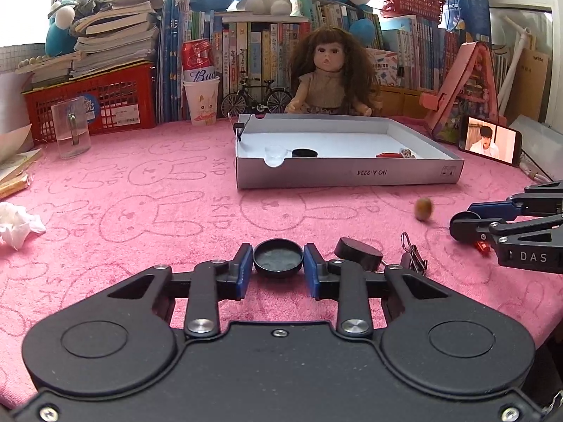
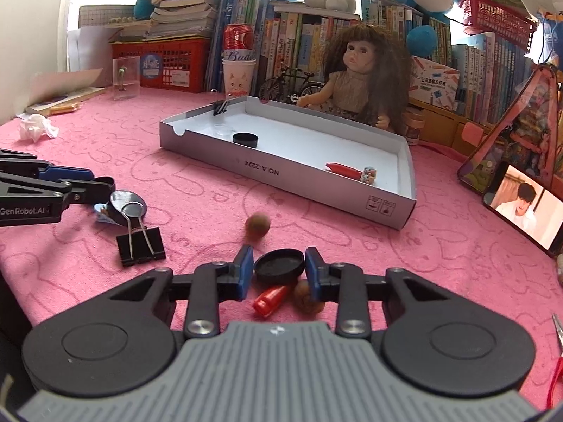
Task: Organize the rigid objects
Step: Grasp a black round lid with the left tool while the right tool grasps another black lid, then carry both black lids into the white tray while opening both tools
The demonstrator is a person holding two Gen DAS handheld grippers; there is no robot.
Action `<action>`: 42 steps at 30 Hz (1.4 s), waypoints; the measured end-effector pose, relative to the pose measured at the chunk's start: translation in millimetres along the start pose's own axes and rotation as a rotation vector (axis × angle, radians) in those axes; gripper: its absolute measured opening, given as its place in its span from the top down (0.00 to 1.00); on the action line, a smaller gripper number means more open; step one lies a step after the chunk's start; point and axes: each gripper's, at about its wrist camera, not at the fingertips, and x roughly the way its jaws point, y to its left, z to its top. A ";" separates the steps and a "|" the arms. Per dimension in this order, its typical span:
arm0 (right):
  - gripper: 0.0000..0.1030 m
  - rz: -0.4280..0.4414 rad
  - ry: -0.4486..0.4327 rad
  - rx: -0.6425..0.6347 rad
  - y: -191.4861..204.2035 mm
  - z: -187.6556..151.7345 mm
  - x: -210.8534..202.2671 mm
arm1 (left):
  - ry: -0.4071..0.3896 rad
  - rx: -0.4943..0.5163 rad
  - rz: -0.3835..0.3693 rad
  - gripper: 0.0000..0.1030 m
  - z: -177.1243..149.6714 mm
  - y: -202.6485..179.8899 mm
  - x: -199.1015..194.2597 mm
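My left gripper (image 1: 278,263) is shut on a round black cap (image 1: 278,262) lying on the pink cloth. A second black cap (image 1: 359,253) leans just right of it, beside a black binder clip (image 1: 413,258). My right gripper (image 2: 279,267) is shut on another black cap (image 2: 279,265); under it lie a red crayon piece (image 2: 271,300) and a brown nut (image 2: 304,297). A brown ball (image 2: 257,225) rests ahead. The grey box (image 2: 281,172) holds a black cap (image 2: 245,139) and a red crayon (image 2: 343,169). Each gripper shows in the other's view: right gripper (image 1: 464,221), left gripper (image 2: 105,184).
A doll (image 1: 329,74) sits behind the box, with books and red baskets along the back. A phone (image 1: 489,142) leans at the right, a glass cup (image 1: 70,128) and crumpled tissue (image 1: 17,227) at the left. Red-handled pliers (image 2: 556,351) lie at the far right.
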 end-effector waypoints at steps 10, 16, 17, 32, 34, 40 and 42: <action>0.64 -0.014 -0.018 0.041 -5.2 3.8 -1.8 | -0.009 -0.035 -0.006 0.72 7.7 3.7 -0.8; 0.64 -0.039 -0.029 0.084 -11.9 9.3 -3.6 | -0.023 -0.046 -0.013 0.72 16.9 1.8 0.6; 0.65 -0.044 -0.031 0.089 -13.3 10.6 -3.3 | -0.026 -0.047 -0.014 0.72 18.9 0.9 1.1; 0.65 -0.028 -0.076 0.233 -29.9 35.6 6.6 | -0.083 -0.061 -0.057 0.72 58.9 -19.5 24.3; 0.65 -0.021 -0.079 0.261 -32.3 38.8 10.0 | -0.086 -0.063 -0.069 0.72 63.7 -22.7 30.8; 0.65 0.011 -0.074 0.379 -47.8 52.1 27.7 | -0.092 -0.060 -0.092 0.72 80.5 -30.6 53.6; 0.65 0.022 -0.071 0.418 -53.2 56.5 34.1 | -0.092 -0.058 -0.093 0.72 85.7 -34.3 62.0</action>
